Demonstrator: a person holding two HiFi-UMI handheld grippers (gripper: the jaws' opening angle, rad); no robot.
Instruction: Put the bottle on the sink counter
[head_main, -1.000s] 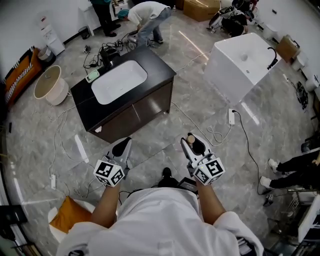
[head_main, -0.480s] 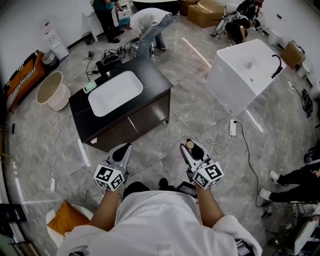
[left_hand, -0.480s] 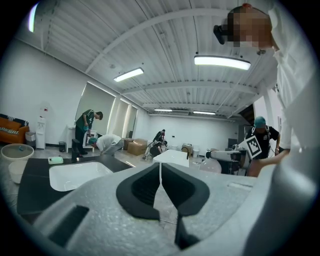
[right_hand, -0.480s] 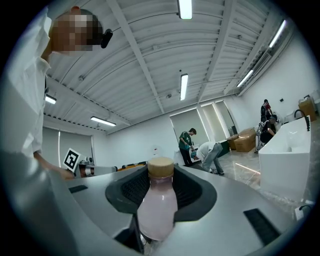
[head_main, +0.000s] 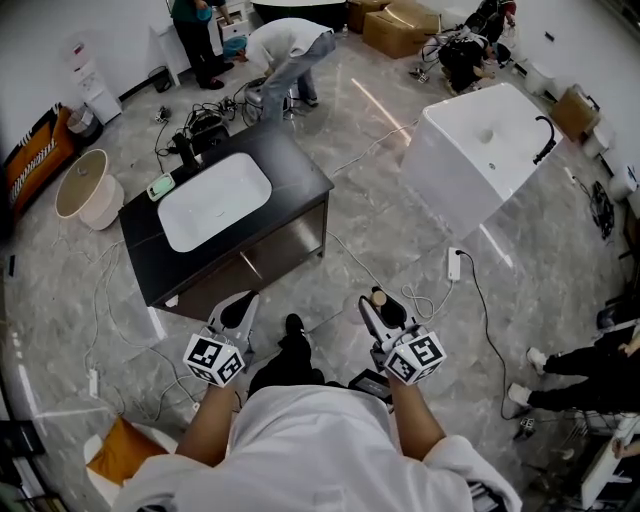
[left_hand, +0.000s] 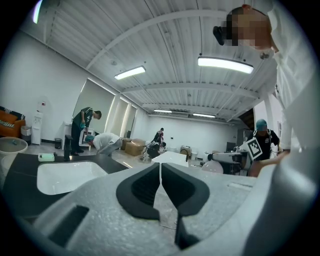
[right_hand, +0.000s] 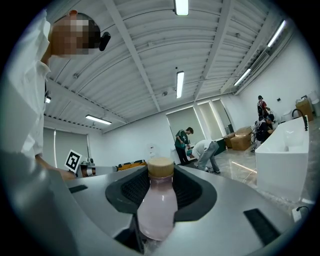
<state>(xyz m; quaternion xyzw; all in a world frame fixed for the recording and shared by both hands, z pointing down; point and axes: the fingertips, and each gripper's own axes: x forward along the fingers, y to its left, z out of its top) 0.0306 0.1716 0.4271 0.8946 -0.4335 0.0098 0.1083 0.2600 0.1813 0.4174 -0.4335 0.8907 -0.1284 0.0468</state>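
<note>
A pale pink bottle with a tan cap stands upright between the jaws of my right gripper, which is shut on it. From the head view only the bottle cap peeks out above the right gripper. My left gripper is held beside it, shut with nothing in it; in the left gripper view its dark pads meet at a thin seam. The sink counter, a black top with a white basin, stands ahead to the left, well apart from both grippers.
A white freestanding cabinet with a black tap stands ahead right. Cables and a power strip trail over the grey marble floor. A round beige tub sits far left. People work beyond the counter. A green item lies on the counter's left end.
The counter and the white cabinet have drifted down and left in the head view as I walk closer. Both grippers keep their pose, the bottle still held.
</note>
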